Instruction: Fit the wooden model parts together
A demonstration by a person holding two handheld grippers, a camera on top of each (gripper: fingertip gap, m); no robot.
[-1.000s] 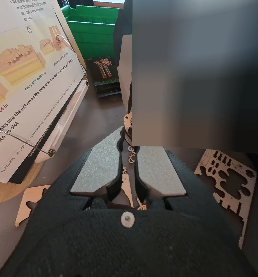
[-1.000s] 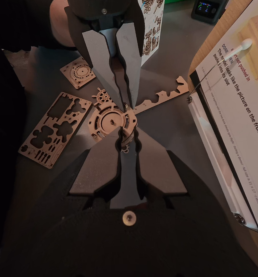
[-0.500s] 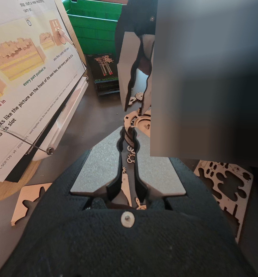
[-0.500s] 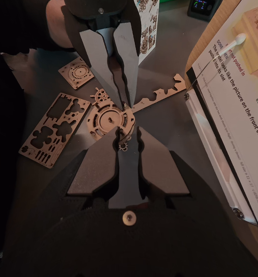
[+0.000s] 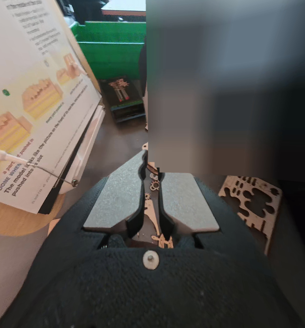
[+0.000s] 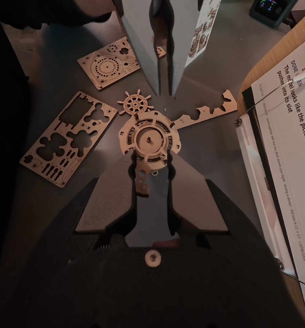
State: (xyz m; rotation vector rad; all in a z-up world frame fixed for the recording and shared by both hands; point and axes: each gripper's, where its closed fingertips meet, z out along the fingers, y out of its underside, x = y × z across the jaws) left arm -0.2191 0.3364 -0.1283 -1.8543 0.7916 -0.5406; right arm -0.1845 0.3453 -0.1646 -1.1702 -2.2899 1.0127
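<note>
The right tongs (image 6: 150, 156) gape wide around the round wooden model (image 6: 149, 136); beyond it, the left tongs (image 6: 164, 93) stand slightly parted, gripping nothing.

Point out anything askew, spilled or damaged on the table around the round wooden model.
Small pale wood crumbs are scattered on the dark table between the ship's wheel piece and the notched strip, just beyond the round model. They look like punch-out debris. The strip lies slantwise with one end tucked under the model. No breakage shows.

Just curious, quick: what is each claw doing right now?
Left claw: almost closed; grip unclear.
Right claw: open, around the round wooden model.
</note>
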